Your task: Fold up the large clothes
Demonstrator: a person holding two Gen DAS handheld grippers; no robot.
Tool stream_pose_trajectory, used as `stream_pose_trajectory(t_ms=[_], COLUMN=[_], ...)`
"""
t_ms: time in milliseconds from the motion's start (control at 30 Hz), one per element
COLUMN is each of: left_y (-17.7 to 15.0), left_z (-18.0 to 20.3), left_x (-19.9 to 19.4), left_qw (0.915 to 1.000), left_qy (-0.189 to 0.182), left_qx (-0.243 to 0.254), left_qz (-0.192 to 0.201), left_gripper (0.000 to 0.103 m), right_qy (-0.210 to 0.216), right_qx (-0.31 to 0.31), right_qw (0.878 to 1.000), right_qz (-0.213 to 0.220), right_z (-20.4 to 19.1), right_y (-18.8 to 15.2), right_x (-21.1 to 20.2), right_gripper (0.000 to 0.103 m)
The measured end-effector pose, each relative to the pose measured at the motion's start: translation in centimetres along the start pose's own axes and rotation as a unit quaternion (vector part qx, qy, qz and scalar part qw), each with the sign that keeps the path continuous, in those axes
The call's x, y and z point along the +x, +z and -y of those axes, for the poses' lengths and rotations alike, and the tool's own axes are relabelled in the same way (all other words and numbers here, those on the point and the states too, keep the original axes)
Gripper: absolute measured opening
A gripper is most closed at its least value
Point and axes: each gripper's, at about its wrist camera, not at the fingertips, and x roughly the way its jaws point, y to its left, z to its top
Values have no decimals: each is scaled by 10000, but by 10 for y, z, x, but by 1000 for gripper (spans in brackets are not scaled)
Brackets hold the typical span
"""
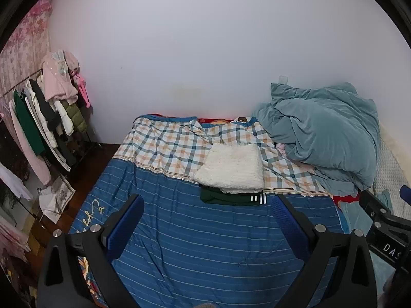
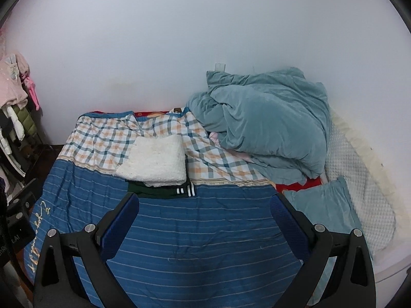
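A folded white fluffy garment (image 1: 232,168) lies on top of a folded dark green garment (image 1: 231,198) with white stripes, in the middle of the bed. The same stack shows in the right wrist view, white garment (image 2: 154,163) over green garment (image 2: 164,191). My left gripper (image 1: 206,206) is open and empty, held above the blue striped bedspread (image 1: 192,243), short of the stack. My right gripper (image 2: 204,205) is open and empty, just right of the stack. Part of the right gripper body (image 1: 385,220) shows at the right edge of the left wrist view.
A crumpled teal duvet (image 2: 264,125) is heaped at the bed's back right, with a teal pillow (image 2: 326,205) and a white quilted pillow (image 2: 359,179) beside it. A checked sheet (image 1: 169,143) covers the bed's far part. A clothes rack (image 1: 48,118) stands at the left by the wall.
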Motion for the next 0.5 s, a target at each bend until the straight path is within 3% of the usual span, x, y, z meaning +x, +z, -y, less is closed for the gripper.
stream_pose_trajectory(t_ms=[500], left_y=[-8], left_z=[7], left_x=[-17], left_qw=[9999], left_qy=[13], left_qx=[117], left_qz=[76], left_gripper=[101], right_qy=[129], right_qx=[28], right_qw=[9999], right_qz=[103], right_z=[11], right_y=[5], right_x=[-17], right_gripper=[103])
